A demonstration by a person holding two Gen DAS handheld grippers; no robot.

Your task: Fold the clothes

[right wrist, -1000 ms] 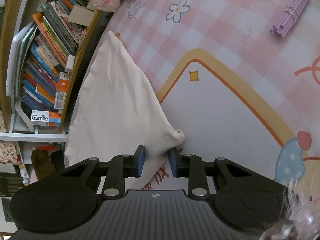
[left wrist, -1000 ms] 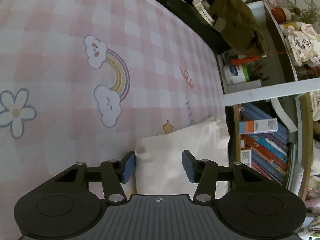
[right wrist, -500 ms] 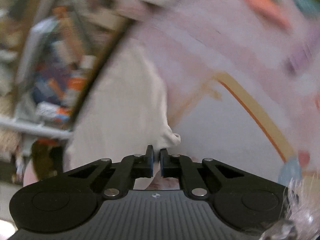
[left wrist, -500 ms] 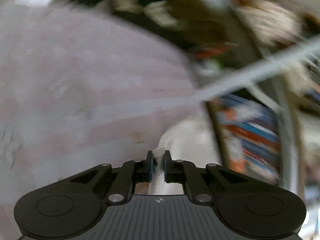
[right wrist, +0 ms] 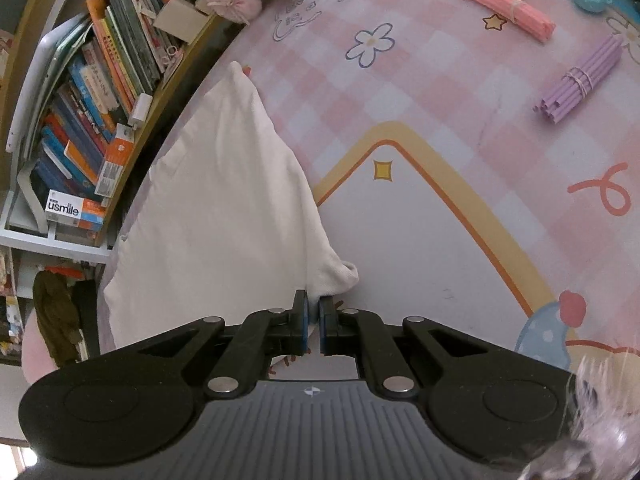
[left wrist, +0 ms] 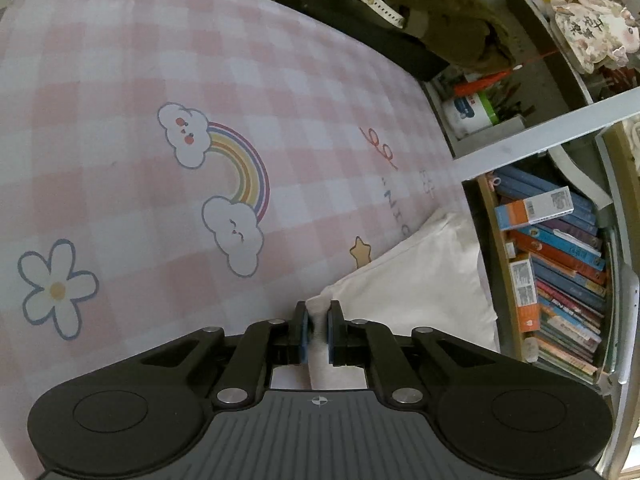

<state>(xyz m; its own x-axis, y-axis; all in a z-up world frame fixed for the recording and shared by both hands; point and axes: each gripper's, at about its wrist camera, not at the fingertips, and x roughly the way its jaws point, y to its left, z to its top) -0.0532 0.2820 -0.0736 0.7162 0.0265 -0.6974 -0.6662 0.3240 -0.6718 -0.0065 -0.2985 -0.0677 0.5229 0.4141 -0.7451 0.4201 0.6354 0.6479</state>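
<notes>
Now both grippers are clamping the same cream-white garment (right wrist: 224,208), each at its own corner. Seen from the left wrist, the left gripper (left wrist: 317,330) is pinching a corner of the cloth between its blue-padded fingers (left wrist: 304,334), jaws drawn nearly together with only the fabric between them; the cloth is fanning away toward 1 o'clock and reaching the edge of the mat near the bookshelf (left wrist: 560,272). From the right wrist, the right gripper (right wrist: 314,326) is squeezing a bunched, cuff-like corner of the garment, jaws almost touching around it, and the fabric is spreading toward 11 o'clock, narrowing to a point at the mat's edge.

The garment is lying on a pink checked play mat (left wrist: 120,80), along the side that borders the bookshelf. On the mat, at 10 o'clock from the left gripper, a printed rainbow between two clouds (left wrist: 224,184) is showing, with a flower print (left wrist: 56,288) at 9 o'clock. In the right view, a bundle of purple sticks (right wrist: 580,80) is lying at 2 o'clock, well apart from the cloth, and pink and orange bundles (right wrist: 508,4) are sitting farther off at 1 o'clock. A fuzzy pale sleeve (right wrist: 592,440) is intruding at 4 o'clock.
</notes>
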